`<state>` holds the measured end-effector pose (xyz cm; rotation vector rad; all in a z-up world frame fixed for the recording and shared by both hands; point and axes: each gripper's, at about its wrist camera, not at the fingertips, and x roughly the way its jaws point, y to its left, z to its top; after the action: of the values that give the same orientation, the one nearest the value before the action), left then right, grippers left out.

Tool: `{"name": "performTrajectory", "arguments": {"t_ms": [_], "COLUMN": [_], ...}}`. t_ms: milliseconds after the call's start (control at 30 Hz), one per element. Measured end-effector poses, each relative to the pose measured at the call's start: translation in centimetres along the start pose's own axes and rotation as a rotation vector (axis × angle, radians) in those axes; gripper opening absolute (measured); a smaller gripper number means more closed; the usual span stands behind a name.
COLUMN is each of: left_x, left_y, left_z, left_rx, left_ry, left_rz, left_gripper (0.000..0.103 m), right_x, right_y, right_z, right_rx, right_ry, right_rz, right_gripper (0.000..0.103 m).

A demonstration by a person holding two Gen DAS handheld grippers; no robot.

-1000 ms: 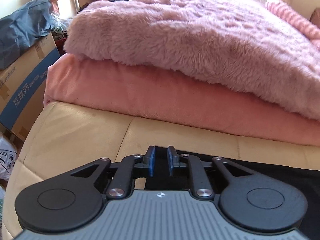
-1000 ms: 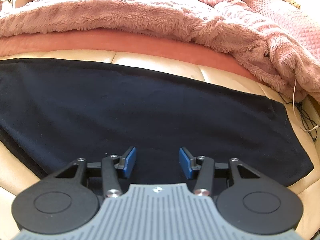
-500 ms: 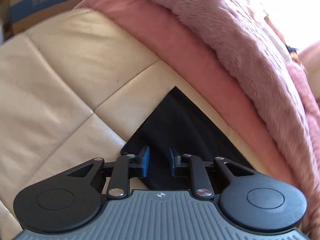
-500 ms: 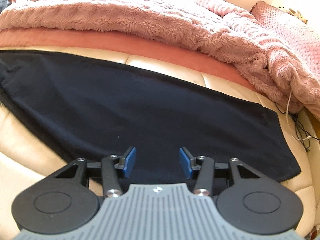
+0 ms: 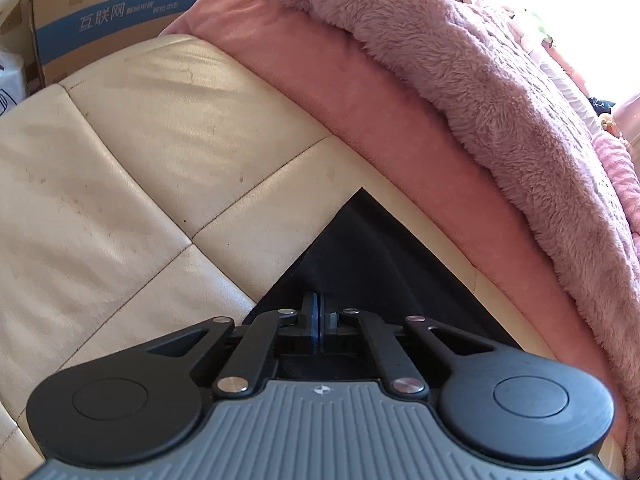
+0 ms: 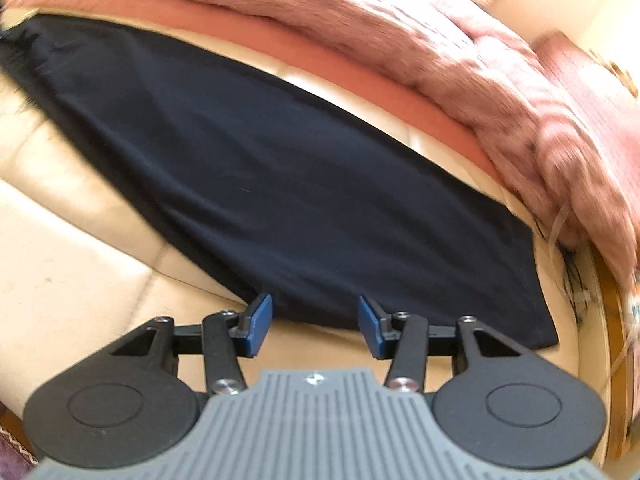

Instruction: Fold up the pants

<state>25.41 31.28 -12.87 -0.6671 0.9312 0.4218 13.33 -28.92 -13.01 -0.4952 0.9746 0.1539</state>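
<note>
a: pants (image 6: 304,184) first. which way do they run?

b: from my right cam it's one dark piece, laid flat. long axis goes from upper left down to lower right. the square end sits at lower right, the far end tapers off at the left edge. frame's blurred, so i can't tell waist from hem.

a: where are they?

b: on the cream sofa (image 6: 80,280), along the strip in front of the bedding. near edge lies just ahead of my right gripper (image 6: 316,326).

a: left cam?

b: one pointed corner of the pants (image 5: 360,248) aims up and away from me, across a cushion seam of the sofa (image 5: 160,152).

a: tongs?

b: left gripper (image 5: 319,322) is pressed together, pinching the cloth just behind that corner. right one is spread, blue pads apart, nothing between them, not touching the fabric.

a: surface, room?

b: quilted cream leather, scuffed and stained. behind it a pink sheet (image 5: 360,92), with a fuzzy blanket (image 5: 480,80) piled on top. a box (image 5: 104,20) with blue print at top left. thin cable (image 6: 560,220) by the blanket's right edge.

a: counts?

b: one pants, two grippers, one blanket, one sheet, one box i can make out.
</note>
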Motion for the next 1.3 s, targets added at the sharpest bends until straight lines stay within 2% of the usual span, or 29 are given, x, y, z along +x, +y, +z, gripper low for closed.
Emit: {"name": "performTrajectory", "arguments": {"t_ms": [100, 133, 167, 233, 300, 367, 467, 567, 667, 733, 833, 867, 967, 1000, 1067, 1133, 1167, 1233, 1300], "left_x": [-0.3, -0.4, -0.6, -1.1, -2.0, -3.2, -3.9, -3.2, -1.8, -1.3, -1.1, -1.1, -1.4, -1.9, -3.4, -4.9, -5.3, -5.4, -5.0], "left_y": [-0.1, -0.1, -0.1, -0.7, -1.2, -1.7, -2.0, -0.7, 1.1, 1.7, 1.4, 1.1, 0.3, 0.5, 1.2, 1.5, 1.3, 0.4, -0.5], "left_z": [0.2, 0.4, 0.6, 1.3, 1.9, 2.6, 2.4, 1.4, 0.6, 0.3, 0.2, 0.1, 0.1, 0.2, 0.3, 0.2, 0.0, -0.5, -1.2], "left_rx": [0.015, 0.019, 0.025, 0.048, 0.067, 0.073, 0.108, 0.131, 0.096, 0.089, 0.136, 0.176, 0.289, 0.287, 0.229, 0.176, 0.163, 0.14, 0.127], "left_ry": [-0.014, -0.015, -0.016, -0.023, -0.034, -0.043, -0.02, 0.015, 0.055, 0.057, 0.055, 0.054, 0.047, 0.038, 0.038, 0.037, 0.044, 0.073, 0.104], "left_rz": [-0.002, -0.002, -0.002, 0.003, -0.013, -0.03, 0.001, 0.04, 0.07, 0.064, 0.077, 0.103, 0.277, 0.264, 0.155, 0.062, 0.025, -0.054, -0.114], "left_gripper": [0.0, 0.0, 0.0, 0.0, 0.0, 0.0, 0.0, 0.0, 0.0, 0.0, 0.001, 0.001, 0.001, 0.001, 0.004, 0.008, 0.013, 0.017, 0.025], "right_x": [0.7, 1.2, 1.6, 2.5, 2.6, 1.8, 0.3, 0.3, 0.8, 1.2, 1.7, 1.8, 1.9, 2.0, 1.7, 0.9, 0.3, -0.2, -0.3], "right_y": [2.2, 2.9, 3.3, 3.2, 2.3, 1.1, -0.7, -0.8, 0.1, 0.4, 0.6, 0.6, 0.4, 0.3, -0.2, -1.0, -1.3, -1.4, -0.8], "right_z": [0.8, 1.0, 1.1, 1.3, 1.4, 1.8, 2.0, 1.4, 0.9, 0.4, 0.1, 0.1, 0.1, 0.2, 0.1, 0.4, 0.7, 1.4, 2.3], "right_rx": [-0.121, -0.159, -0.182, -0.177, -0.134, -0.073, 0.016, 0.014, 0.008, 0.005, 0.005, 0.007, -0.005, -0.008, 0.015, 0.075, 0.114, 0.16, 0.179], "right_ry": [-0.022, -0.022, -0.021, 0.006, 0.006, -0.03, -0.065, -0.039, -0.011, 0.009, 0.021, 0.029, 0.065, 0.078, 0.085, 0.052, 0.024, -0.016, -0.049], "right_rz": [0.032, 0.026, 0.01, 0.013, 0.03, 0.031, 0.038, 0.061, 0.083, 0.095, 0.114, 0.128, 0.149, 0.15, 0.148, 0.163, 0.178, 0.206, 0.234], "right_gripper": [0.042, 0.036, 0.024, 0.008, 0.001, 0.0, 0.0, 0.0, 0.0, 0.0, 0.002, 0.004, 0.006, 0.006, 0.008, 0.018, 0.024, 0.025, 0.025]}}
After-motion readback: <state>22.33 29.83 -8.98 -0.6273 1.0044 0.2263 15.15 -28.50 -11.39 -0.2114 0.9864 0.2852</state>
